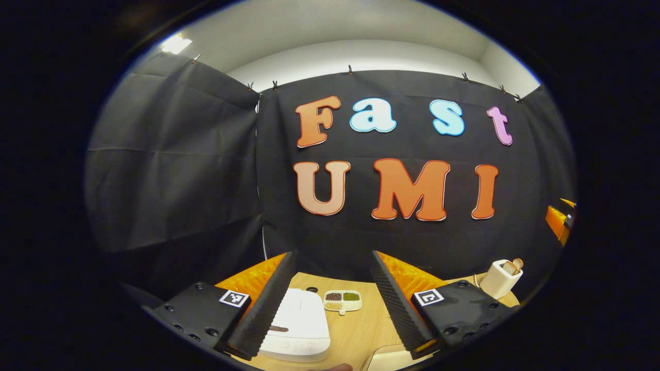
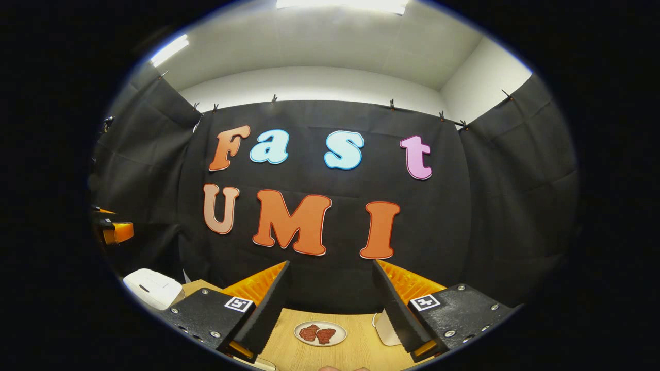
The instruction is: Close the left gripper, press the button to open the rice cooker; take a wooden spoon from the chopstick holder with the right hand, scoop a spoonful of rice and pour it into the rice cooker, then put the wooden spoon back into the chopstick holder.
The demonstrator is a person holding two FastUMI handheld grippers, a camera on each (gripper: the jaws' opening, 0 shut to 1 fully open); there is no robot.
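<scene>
In the left gripper view, the white rice cooker [image 1: 304,322] sits shut on the wooden table [image 1: 361,335], partly behind my left finger, with a dark oval button [image 1: 279,328] on its front. My left gripper [image 1: 332,257] hovers above it, open and holding nothing. A divided dish of grains [image 1: 342,301] lies just beyond the cooker. The white chopstick holder [image 1: 499,281] stands far right with wooden handles [image 1: 513,266] sticking up. My right gripper [image 2: 331,264] is open and holding nothing; the rice cooker [image 2: 151,287] is off to its left.
A small plate with red pieces [image 2: 319,333] lies on the table between my right fingers. A white object [image 2: 383,327] peeks from behind the right finger. The other gripper's orange body [image 2: 114,230] shows at the left edge. Black cloth walls close the back and sides.
</scene>
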